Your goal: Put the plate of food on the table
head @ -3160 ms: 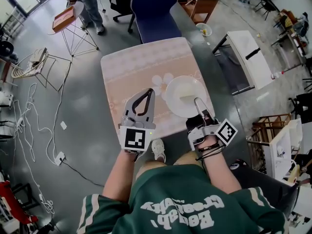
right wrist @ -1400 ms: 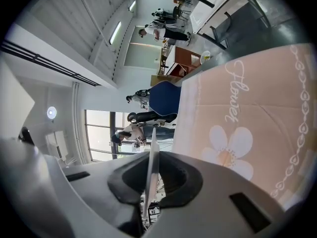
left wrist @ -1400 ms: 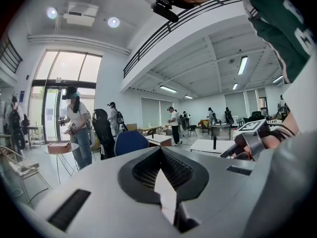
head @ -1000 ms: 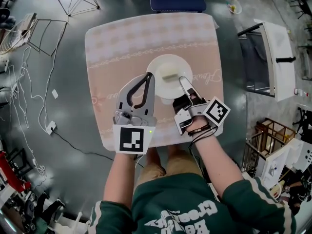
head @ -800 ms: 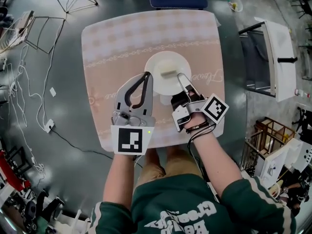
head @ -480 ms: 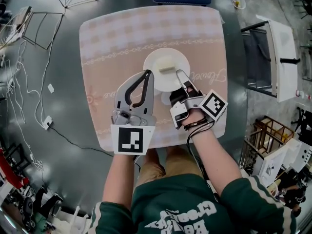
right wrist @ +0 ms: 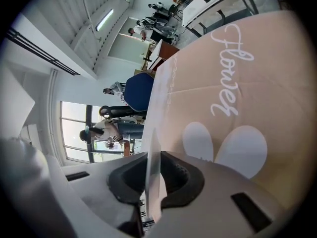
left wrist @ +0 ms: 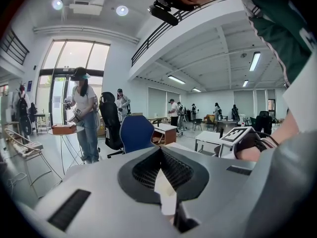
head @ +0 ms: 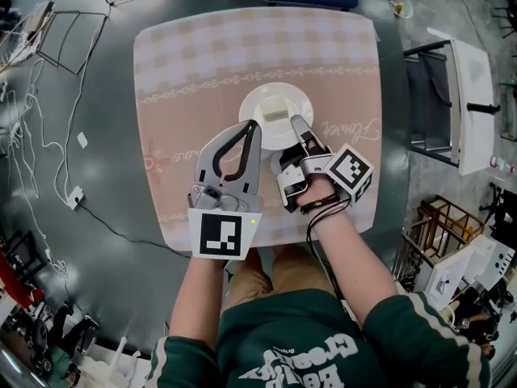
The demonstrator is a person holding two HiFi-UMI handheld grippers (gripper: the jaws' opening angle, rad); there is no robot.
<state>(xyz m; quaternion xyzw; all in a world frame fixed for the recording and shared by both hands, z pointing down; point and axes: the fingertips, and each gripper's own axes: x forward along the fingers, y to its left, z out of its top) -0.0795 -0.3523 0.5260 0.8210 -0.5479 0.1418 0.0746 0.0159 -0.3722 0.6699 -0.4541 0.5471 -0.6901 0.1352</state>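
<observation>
Lowering: plate (head: 273, 103) dropped close over the tabletop (head: 178, 71) | right hand-held gripper (head: 296, 124) pinching its rim | left hand-held gripper (head: 254, 126) pressed together, empty | almost placed imo

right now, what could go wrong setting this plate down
The right gripper pinches the plate only at its near rim, so it could tilt or slip and the food slide off. The left gripper, jaws shut, sits close to the rim and might nudge it.
</observation>
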